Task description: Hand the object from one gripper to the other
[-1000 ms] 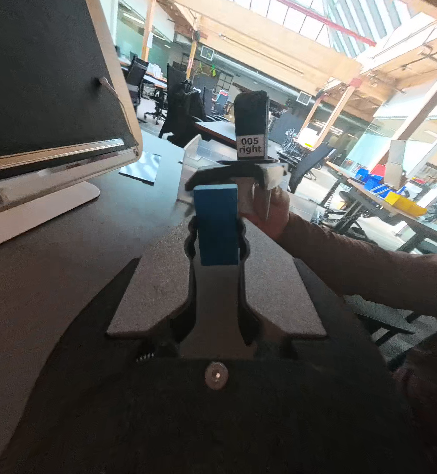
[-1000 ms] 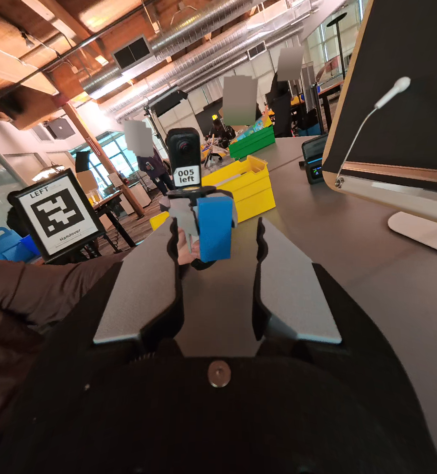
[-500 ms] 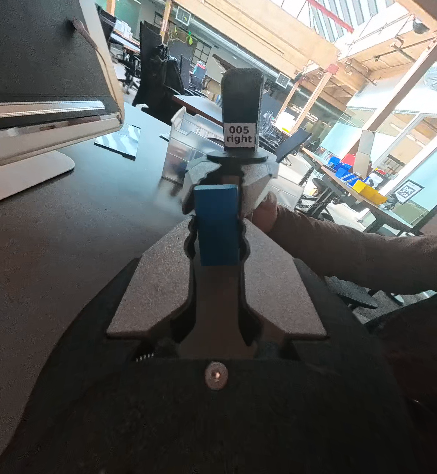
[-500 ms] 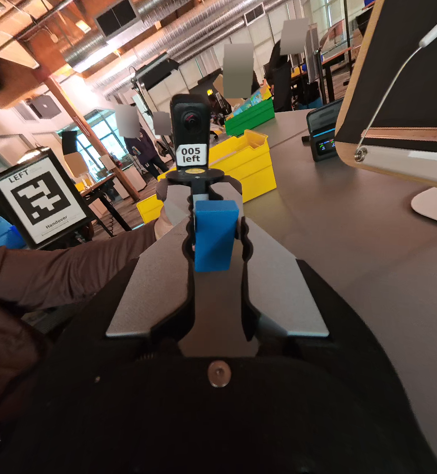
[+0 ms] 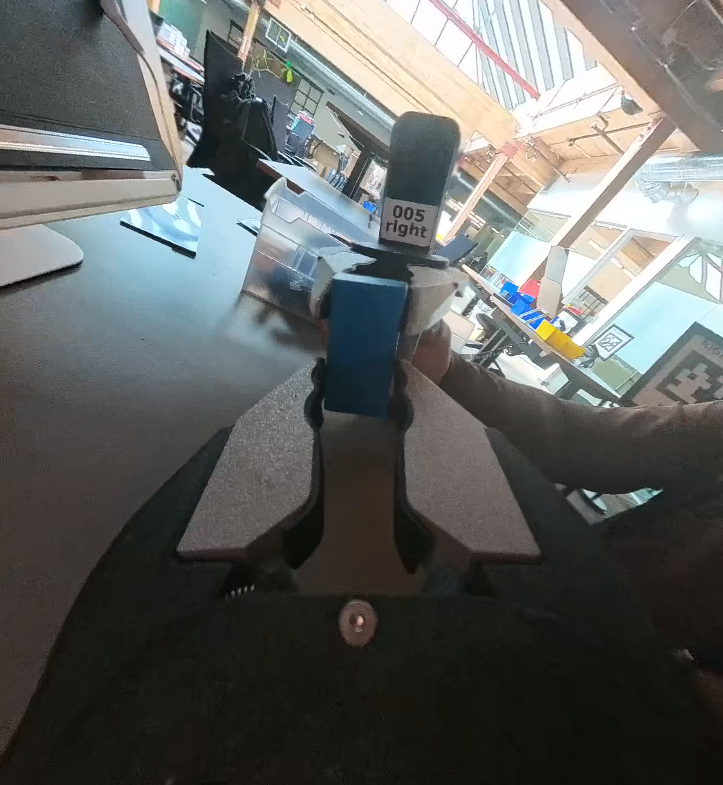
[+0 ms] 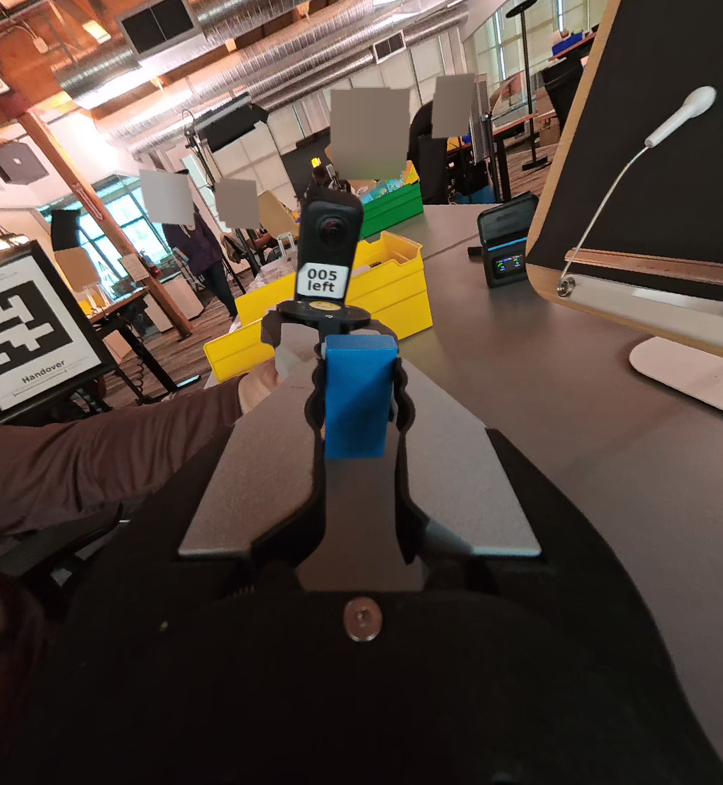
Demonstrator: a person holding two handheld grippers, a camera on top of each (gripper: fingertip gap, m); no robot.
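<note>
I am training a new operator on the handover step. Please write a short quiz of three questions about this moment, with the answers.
1. True or false: only the right gripper is closed on the blue block.
2. Which object stands on the table behind the left gripper in the right wrist view? A) a yellow bin B) a red bucket C) a white kettle
3. Fill the gap: the block is held in the air, above the ____.

Key
1. False: in both wrist views the fingers press the block's sides, so both grippers hold it.
2. A, the yellow bin.
3. table
</note>
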